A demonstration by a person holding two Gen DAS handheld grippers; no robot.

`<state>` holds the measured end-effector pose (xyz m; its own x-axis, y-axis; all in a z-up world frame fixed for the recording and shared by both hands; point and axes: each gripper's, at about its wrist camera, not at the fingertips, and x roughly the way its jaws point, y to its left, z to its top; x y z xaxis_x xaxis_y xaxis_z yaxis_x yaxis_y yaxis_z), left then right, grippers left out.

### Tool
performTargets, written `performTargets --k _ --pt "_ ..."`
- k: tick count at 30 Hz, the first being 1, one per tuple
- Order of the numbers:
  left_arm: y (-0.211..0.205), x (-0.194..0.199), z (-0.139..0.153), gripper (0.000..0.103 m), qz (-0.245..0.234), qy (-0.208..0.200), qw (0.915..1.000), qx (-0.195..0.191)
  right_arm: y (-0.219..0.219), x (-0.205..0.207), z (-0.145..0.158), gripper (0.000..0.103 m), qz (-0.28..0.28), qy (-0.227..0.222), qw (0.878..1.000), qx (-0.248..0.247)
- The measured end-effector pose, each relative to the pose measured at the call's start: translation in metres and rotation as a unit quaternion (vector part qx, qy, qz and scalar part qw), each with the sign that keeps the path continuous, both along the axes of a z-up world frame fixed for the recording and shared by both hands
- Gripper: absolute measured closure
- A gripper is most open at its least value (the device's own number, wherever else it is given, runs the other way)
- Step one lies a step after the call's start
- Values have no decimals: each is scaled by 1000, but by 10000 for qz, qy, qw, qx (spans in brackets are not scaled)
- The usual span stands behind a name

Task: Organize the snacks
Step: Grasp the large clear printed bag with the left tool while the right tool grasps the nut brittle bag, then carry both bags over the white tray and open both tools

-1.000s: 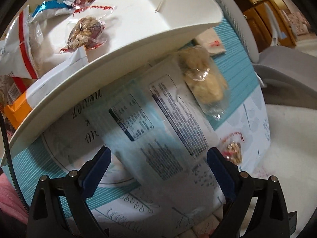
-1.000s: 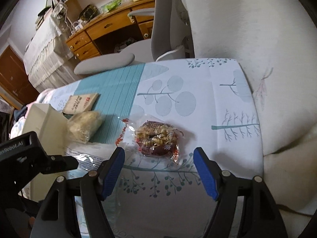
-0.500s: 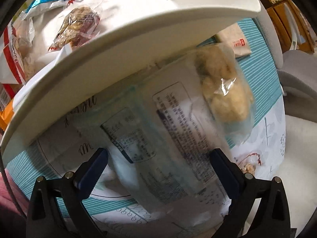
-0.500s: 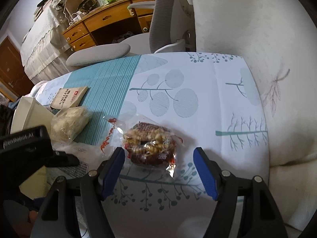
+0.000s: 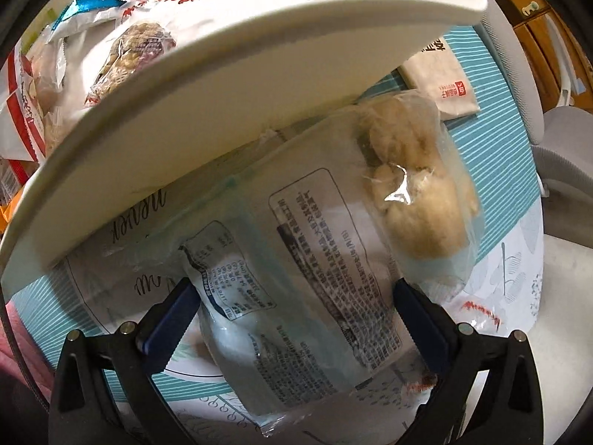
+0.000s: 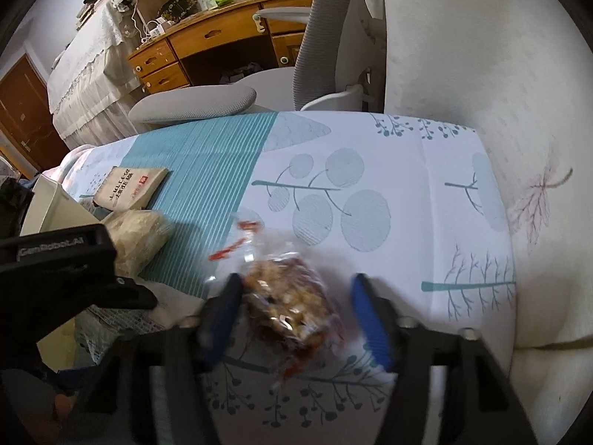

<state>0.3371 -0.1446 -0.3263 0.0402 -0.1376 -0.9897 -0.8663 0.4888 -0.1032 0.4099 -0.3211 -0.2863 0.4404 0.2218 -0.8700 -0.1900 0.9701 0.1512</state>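
Observation:
A large pale-blue printed bag (image 5: 296, 278) lies flat on the patterned tablecloth, half under the rim of a white bin (image 5: 222, 111). My left gripper (image 5: 294, 319) points straight down over it, wide open, one finger on each side of the bag. A clear bag of beige puffs (image 5: 418, 200) rests on the printed bag's far end. In the right wrist view a clear packet of nut snack (image 6: 285, 304) lies between the blue pads of my right gripper (image 6: 296, 315). Those jaws are closing: the left pad is at the packet, the right pad still stands off it.
The bin holds a nut packet (image 5: 133, 52), a red-and-white bag (image 5: 22, 111) and a blue-and-white wrapper (image 5: 92, 11). A beige flat pack (image 6: 129, 189) lies on the teal stripe. A grey chair (image 6: 192, 104) and wooden desk (image 6: 222, 37) stand beyond; a cream cushion (image 6: 481, 74) borders the right.
The right gripper's jaws have narrowed around the nut packet and come closer to it. The left gripper has sunk toward the printed bag, which now fills more of its view.

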Motion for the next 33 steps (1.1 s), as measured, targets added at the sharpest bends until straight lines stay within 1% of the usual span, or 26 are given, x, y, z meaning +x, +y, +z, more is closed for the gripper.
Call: performTargets --k 5,7,10,12,19,25,30,33 --pt "-7 5 0 0 -64 -15 9999 81 -3 -4 1 54 87 74 9999 4" --pt "-7 8 -1 0 -101 33 9999 17 -5 -8 1 54 86 120 9999 1" --pt "-4 13 -4 0 -99 160 9997 -182 -9 -16 2 54 85 202 9998 -34" --pt "0 14 -6 1 -138 176 9995 -231 -14 -24 2 54 38 267 9996 -2" --pt "-5 16 -5 7 -560 339 9974 -295 -33 -52 4 54 -232 609 9978 153" --pt "-11 12 -7 9 -890 586 9932 -472 -46 -82 10 54 -284 689 9971 155" --pt "-17 4 -9 10 -1161 883 9871 -654 -52 -103 17 54 -348 736 9965 169" --pt "-21 -2 -9 12 -1391 1072 9819 -706 -54 -113 22 54 -435 819 9952 306"
